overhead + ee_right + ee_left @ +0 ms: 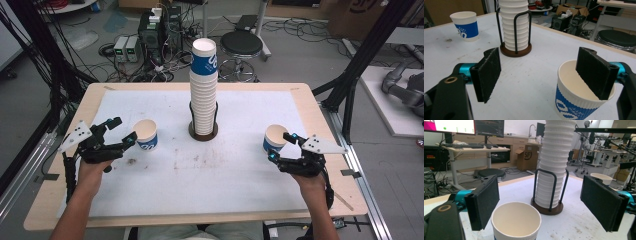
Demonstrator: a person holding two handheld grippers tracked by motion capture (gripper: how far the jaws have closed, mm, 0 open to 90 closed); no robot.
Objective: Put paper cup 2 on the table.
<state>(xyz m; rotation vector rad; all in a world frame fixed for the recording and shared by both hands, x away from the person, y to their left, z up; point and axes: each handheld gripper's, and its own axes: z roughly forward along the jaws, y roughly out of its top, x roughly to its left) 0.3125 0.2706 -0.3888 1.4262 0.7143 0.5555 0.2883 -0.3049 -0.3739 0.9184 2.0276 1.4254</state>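
Observation:
A tall stack of white ribbed paper cups [204, 90], topped by a blue-banded one, stands in a black wire holder on a round brown base at the table's middle. A single blue-and-white cup [145, 134] stands to its left. My left gripper [124, 131] is open just beside it; in the left gripper view the cup [516, 221] sits low between the jaws, close to the left pad [484, 201]. Another cup [275, 138] stands at the right. My right gripper [280, 146] is open there, and its right pad [595, 72] overlaps the mouth of that cup [579, 100].
A white mat [200, 170] covers the wooden table [320, 200]. Beyond the far edge are a black stool [241, 45], computer boxes [155, 30] and tangled cables on the floor. Black frame posts [350, 95] rise at both sides.

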